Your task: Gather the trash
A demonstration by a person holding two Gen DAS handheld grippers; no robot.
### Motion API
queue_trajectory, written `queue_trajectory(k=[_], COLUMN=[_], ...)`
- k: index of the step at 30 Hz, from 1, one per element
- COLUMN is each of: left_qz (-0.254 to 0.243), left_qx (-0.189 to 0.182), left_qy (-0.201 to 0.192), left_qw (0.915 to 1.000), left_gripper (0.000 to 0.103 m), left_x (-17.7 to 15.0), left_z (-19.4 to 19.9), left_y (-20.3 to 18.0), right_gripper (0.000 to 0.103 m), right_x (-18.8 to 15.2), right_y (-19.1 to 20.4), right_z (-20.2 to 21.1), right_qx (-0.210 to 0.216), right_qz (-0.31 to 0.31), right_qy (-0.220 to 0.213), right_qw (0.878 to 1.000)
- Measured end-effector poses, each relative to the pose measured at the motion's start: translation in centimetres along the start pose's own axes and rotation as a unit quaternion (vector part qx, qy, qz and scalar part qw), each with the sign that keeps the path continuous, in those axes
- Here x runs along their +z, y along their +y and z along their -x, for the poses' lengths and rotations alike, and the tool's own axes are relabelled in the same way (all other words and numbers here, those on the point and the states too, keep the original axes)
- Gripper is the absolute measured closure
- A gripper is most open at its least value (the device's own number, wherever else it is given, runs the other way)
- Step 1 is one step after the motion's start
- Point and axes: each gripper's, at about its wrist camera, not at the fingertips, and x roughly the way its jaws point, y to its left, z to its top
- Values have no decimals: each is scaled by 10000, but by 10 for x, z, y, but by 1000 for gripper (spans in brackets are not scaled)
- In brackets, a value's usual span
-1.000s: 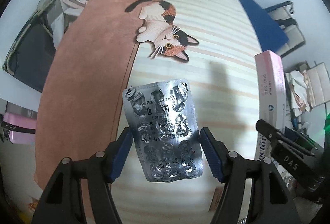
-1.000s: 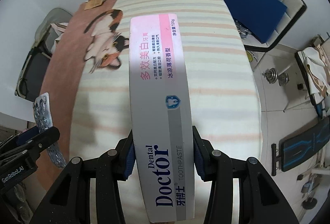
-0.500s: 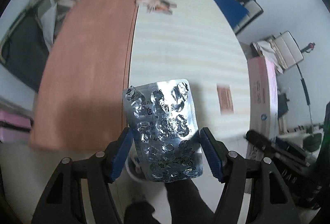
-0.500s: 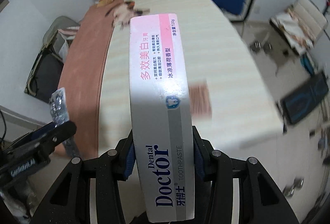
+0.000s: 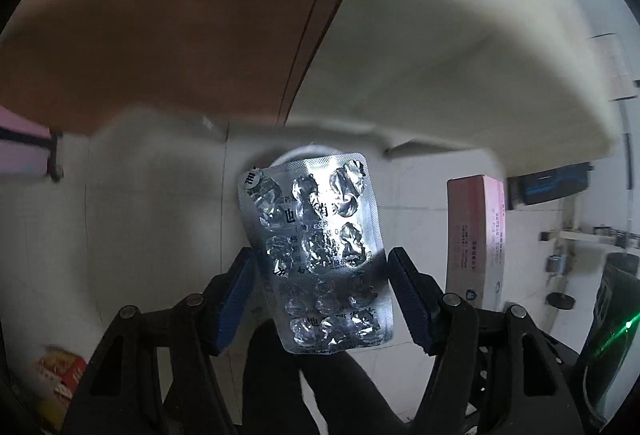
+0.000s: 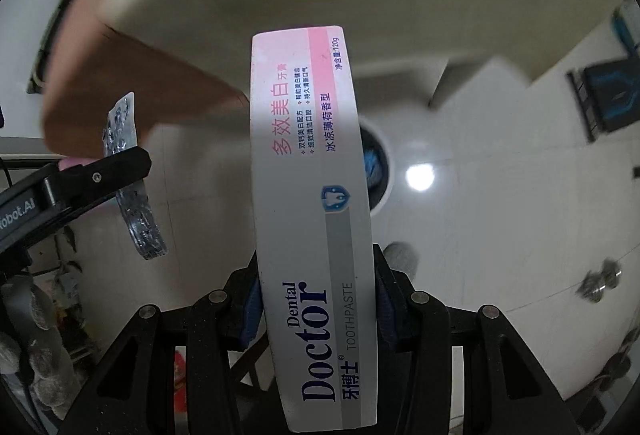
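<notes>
Above me at twelve o'clock hangs the worktop (image 5: 440,47), its cloth brown on one side and cream on the other. Under me lies a pale tiled floor (image 6: 500,227) with a bright glare spot on it. A dumbbell (image 6: 600,283) blurs at four o'clock.

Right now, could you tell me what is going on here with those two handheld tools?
A person is clearing trash with a tool in each hand. The left tool grips an emptied foil blister pack; the right tool is clamped on a toothpaste box. Both point steeply down at the tiled floor beside the table edge, above a round white bin that already has something blue inside. Neither item has been released yet.
</notes>
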Motion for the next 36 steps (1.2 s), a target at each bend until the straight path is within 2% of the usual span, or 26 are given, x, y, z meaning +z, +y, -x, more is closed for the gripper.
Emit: queue_trajectory(k=[2, 6, 9, 11, 13, 14, 15, 16, 18, 20, 29, 36], left_qz=[128, 233, 234, 229, 170, 131, 89, 70, 39, -1, -126, -51], left_qx=[121, 101, 120, 174, 322, 380, 438, 481, 573, 623, 1046, 1045], left_qy=[190, 609, 792, 799, 730, 718, 715, 697, 636, 527, 183, 30], left_qw=[9997, 9978, 9965, 9964, 9967, 9966, 9964, 9964, 9963, 9967, 9943, 9945], left_gripper=[38, 38, 35, 11, 2, 1, 1, 0, 0, 0, 0, 0], left_x=[6, 18, 28, 29, 28, 27, 26, 26, 19, 11, -12, -29], left_z=[-56, -157, -216, -238, -253, -257, -260, -262, -263, -257, -210, -131], left_y=[8, 22, 29, 34, 41, 44, 48, 50, 57, 59, 59, 52], right_gripper=[54, 54, 54, 54, 52, 49, 34, 13, 3, 0, 0, 0], right_x=[4, 24, 39, 47, 52, 54, 56, 51, 51, 47, 55, 40], right_y=[-14, -48, -64, -72, -76, -74, -73, -74, -68, -69, -68, -58], right_z=[-49, -156, -211, -244, -265, -275, -281, -285, -286, -280, -211, -119], right_qx=[28, -59, -116, -108, -99, -107, -128, -183, -308, -431, -856, -900], right_qz=[-57, -209, -253, -292, -294, -234, -183, -143, -66, -42, -94, -4], right_qy=[110, 374, 516, 580, 620, 658, 666, 634, 546, 446, 139, -53], right_qw=[9999, 9991, 9983, 9978, 9976, 9975, 9975, 9977, 9980, 9981, 9962, 9959])
